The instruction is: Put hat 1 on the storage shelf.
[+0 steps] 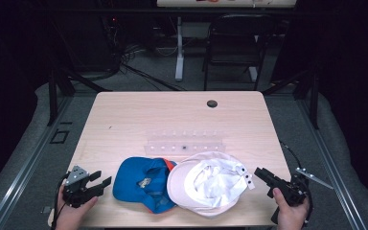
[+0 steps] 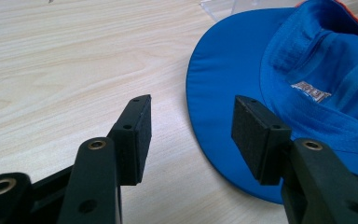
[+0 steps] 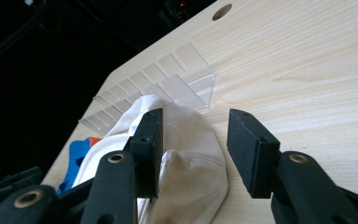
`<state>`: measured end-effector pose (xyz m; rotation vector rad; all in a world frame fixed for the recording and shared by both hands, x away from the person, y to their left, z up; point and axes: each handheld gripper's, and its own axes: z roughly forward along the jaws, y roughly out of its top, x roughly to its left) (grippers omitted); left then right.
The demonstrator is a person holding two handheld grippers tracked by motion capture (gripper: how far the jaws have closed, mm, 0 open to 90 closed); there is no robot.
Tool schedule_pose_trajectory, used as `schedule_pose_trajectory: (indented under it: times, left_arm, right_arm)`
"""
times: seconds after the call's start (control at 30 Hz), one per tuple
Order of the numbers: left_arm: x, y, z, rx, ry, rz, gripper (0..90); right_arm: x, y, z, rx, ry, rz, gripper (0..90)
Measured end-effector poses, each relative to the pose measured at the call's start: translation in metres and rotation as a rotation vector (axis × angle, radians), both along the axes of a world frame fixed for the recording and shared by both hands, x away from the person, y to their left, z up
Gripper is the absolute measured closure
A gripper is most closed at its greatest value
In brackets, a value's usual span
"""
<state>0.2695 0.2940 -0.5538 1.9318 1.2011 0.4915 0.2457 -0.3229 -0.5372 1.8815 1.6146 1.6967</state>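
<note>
Surface: pale wood-grain table, rounded corners, a dark round cable hole near the far edge, right of centre. The table stands on grey floor covering; beyond it the room is dark, with a black folding chair, a white table leg and loose cables on the floor.

Near edge, centre: blue cap lies upside down, its inside and label showing. White cap lies just to its right, also upside down, overlapping the blue cap's right side. Just beyond both caps sits a clear plastic rack with a row of slots.

Left gripper: near left corner, held low over the table, jaws spread with nothing between them, pointing at the blue cap's brim, close but apart from it.

Right gripper: near right corner, jaws spread and empty, tips just beside the white cap's right edge; contact cannot be told.
</note>
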Motion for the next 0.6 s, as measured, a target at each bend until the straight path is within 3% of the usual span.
schedule_pose_trajectory:
  times: [0.03,0.07,0.2,0.23,0.3,0.5,0.53,0.6]
  left_arm:
    - [0.0,0.0,0.0,-0.002,0.0,-0.001,48.4]
    - [0.0,-0.001,0.0,-0.002,-0.001,-0.002,48.4]
    - [-0.001,-0.002,0.001,-0.003,-0.005,-0.007,48.4]
    - [-0.001,-0.002,0.001,-0.002,-0.006,-0.008,48.4]
    - [-0.001,-0.002,0.002,-0.005,-0.006,-0.01,48.3]
    - [-0.003,-0.003,0.002,-0.011,-0.005,-0.014,48.2]
    - [-0.003,-0.003,0.002,-0.011,-0.003,-0.014,48.3]
    - [-0.003,-0.003,0.002,-0.01,-0.003,-0.015,48.2]
  right_arm:
    - [0.0,0.002,0.001,0.004,-0.01,-0.008,56.3]
    - [-0.002,0.001,0.003,-0.032,-0.001,0.001,56.2]
    - [-0.003,0.006,0.009,-0.064,0.006,0.011,56.2]
    - [-0.002,0.008,0.01,-0.05,-0.001,0.011,56.2]
    - [-0.002,0.011,0.013,-0.069,0.013,0.014,56.2]
    - [0.003,0.017,0.022,-0.03,0.014,0.039,57.3]
    - [0.003,0.017,0.024,-0.053,0.022,0.048,57.3]
    - [0.004,0.018,0.027,-0.052,0.015,0.048,57.3]
